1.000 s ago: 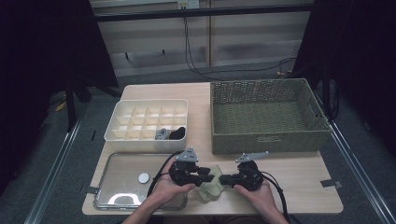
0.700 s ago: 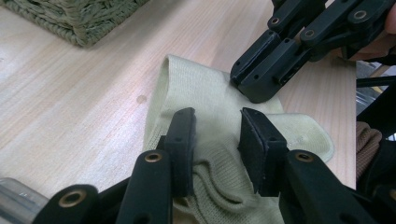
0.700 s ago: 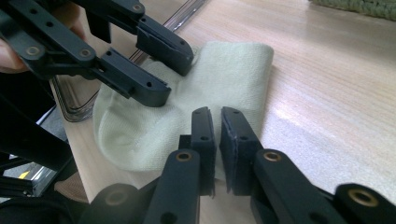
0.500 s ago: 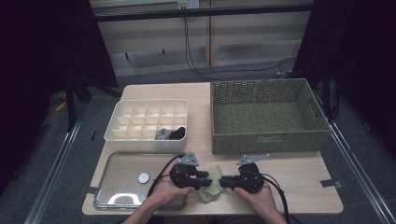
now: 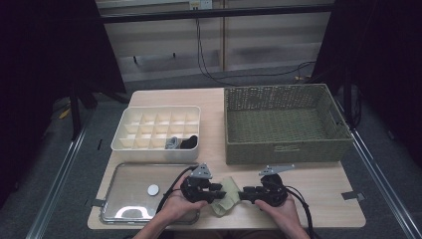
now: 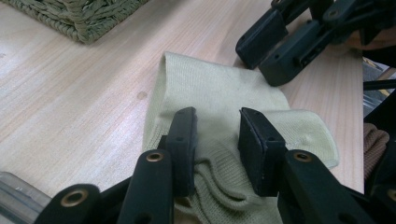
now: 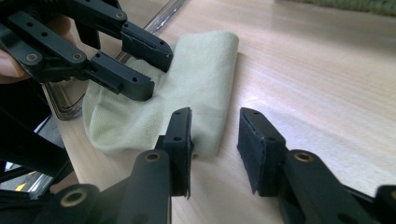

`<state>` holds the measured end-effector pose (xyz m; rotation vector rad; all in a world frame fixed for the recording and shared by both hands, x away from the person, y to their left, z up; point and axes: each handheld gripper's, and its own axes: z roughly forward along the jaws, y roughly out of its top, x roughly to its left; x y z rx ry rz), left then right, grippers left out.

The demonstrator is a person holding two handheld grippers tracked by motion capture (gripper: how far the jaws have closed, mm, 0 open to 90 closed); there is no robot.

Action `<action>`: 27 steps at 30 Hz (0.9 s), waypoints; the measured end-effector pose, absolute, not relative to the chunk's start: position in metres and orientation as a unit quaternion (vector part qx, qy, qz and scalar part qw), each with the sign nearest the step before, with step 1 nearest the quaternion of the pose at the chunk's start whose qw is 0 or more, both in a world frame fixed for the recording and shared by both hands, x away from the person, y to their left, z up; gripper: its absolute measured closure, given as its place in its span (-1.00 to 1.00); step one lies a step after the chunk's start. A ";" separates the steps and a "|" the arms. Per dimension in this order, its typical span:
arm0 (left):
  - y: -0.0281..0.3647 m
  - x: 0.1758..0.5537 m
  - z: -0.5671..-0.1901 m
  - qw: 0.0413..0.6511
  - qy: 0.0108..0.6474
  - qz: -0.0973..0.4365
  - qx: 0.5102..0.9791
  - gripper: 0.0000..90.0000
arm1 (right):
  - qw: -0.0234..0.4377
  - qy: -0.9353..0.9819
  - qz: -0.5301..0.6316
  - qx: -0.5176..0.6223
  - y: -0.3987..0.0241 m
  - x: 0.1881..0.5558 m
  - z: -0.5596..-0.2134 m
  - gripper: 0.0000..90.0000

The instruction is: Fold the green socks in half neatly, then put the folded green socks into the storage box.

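A pale green sock [image 5: 224, 204] lies flat near the table's front edge, between my two grippers. My left gripper [image 5: 219, 191] points right. Its jaws rest on the wrinkled sock [image 6: 219, 93] with a gap between the pads, after closing a little. My right gripper [image 5: 242, 194] faces it from the right. Its jaws have just been opening and stand apart at the sock's near corner [image 7: 201, 70], one pad beside the cloth edge and nothing pinched. The left gripper view shows its own tips [image 6: 217, 128] and the right gripper [image 6: 256, 63] beyond. The right gripper view shows its own tips [image 7: 215, 128] and the left gripper [image 7: 154, 72].
A white divided box [image 5: 154, 149] stands at back left, with dark and grey items [image 5: 181, 143] in its front right cells. An empty wicker basket [image 5: 283, 149] sits at back right. A clear tray [image 5: 129, 199] with a white disc [image 5: 153, 189] lies left of my hands.
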<state>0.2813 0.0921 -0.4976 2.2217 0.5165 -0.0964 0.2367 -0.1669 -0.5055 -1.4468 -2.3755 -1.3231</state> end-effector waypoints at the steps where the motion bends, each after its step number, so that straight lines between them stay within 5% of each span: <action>1: 0.092 0.281 -0.498 0.421 0.209 -0.039 0.882 0.48 | 0.034 -0.770 -0.433 -0.468 -0.166 0.237 -0.506 0.46; 27: 0.093 0.282 -0.499 0.422 0.219 -0.050 0.879 0.49 | 0.079 -0.738 -0.473 -0.474 -0.157 0.240 -0.511 0.88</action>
